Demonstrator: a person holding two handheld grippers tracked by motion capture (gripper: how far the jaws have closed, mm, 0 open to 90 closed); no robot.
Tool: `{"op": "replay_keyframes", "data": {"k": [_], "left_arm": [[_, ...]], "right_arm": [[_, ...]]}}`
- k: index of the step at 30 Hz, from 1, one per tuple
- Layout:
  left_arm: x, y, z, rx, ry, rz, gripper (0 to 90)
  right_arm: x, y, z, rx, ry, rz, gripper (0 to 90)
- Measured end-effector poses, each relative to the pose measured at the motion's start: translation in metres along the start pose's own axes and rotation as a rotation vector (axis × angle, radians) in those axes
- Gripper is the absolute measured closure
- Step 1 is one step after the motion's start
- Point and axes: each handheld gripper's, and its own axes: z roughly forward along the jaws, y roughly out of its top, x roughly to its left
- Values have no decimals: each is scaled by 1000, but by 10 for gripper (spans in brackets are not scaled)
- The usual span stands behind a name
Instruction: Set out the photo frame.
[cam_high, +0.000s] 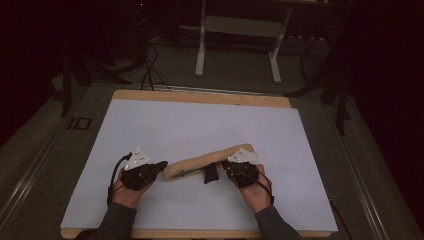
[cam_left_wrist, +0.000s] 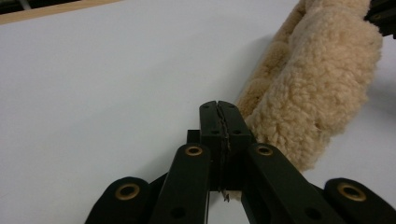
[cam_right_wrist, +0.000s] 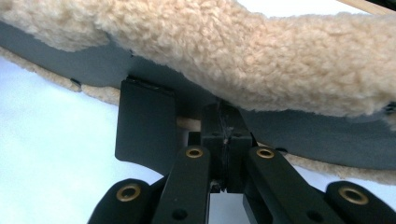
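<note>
A long fleece-lined pad (cam_high: 210, 161), beige sheepskin-like pile on a dark grey backing, is seen on the white board (cam_high: 200, 125). It lies in the near half of the board, between the two grippers.

Its long axis runs nearly across the board, slightly slanted: the end by the left gripper (cam_high: 161, 166) is nearer to the person, and the end by the right gripper (cam_high: 226, 170) is farther away. A short black strap tab (cam_high: 210, 173) hangs from the near edge of the pad, just beside the right gripper.

The pad is judged to be light and soft. The pile can be compressed easily and may slip a little between smooth jaws, so the thin grey backing edge (cam_right_wrist: 299, 135) or the strap tab is probably the surer place to take hold. It is not fragile, but it will sag if it is lifted at one end only.

In the left gripper view, the jaws are closed completely, with the pad's end (cam_left_wrist: 317, 93) just beside them and nothing between them. In the right gripper view, the jaws are also closed, with their tips at the grey backing under the pile; whether an edge is pinched cannot be told.
</note>
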Motion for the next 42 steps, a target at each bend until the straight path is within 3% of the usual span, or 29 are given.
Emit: {"op": "replay_keyframes", "data": {"k": [13, 23, 31, 36, 42], "left_arm": [[-11, -2, 1, 5, -47, 20, 900], [-21, -1, 4, 10, -107, 69, 900], [-31, 0, 7, 5, -120, 103, 900], [-35, 1, 10, 8, -131, 115, 900], [-40, 1, 13, 16, -151, 135, 900]], "right_arm": [[-3, 4, 1, -1, -8, 16, 896], [-5, 8, 1, -8, -7, 33, 896], [-1, 12, -2, -16, 2, 26, 897], [-1, 10, 2, -22, 4, 55, 897], [-1, 12, 4, -16, 0, 58, 896]]}}
